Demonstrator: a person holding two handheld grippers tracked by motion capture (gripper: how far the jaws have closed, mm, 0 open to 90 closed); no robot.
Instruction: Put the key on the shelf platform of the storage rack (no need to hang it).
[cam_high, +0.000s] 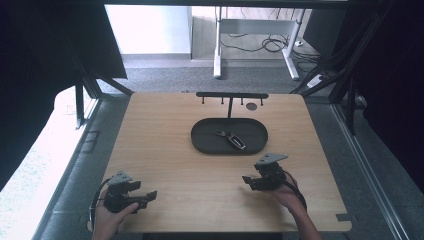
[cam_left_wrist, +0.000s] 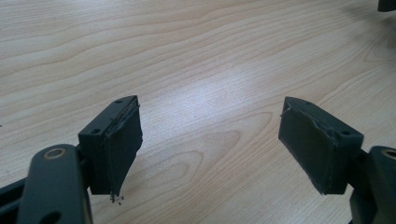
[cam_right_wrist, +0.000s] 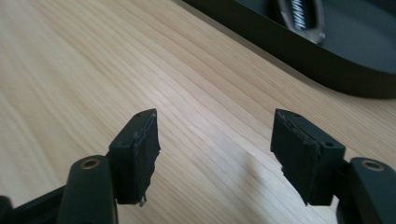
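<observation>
The light wooden counter (cam_high: 165, 150) carries a black oval tray (cam_high: 205, 142) just past its centre, toward twelve o'clock. A black T-shaped hook stand (cam_high: 231, 95) rises at twelve o'clock behind it.

black claws (cam_left_wrist: 210, 144), grey top plates, blk cables

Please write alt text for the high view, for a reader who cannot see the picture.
A person's hands hold the left gripper and the right gripper, both open, above the near part of a wooden table. Farther back, a dark oval tray holds a key fob, with a black hook rack behind it.
</observation>
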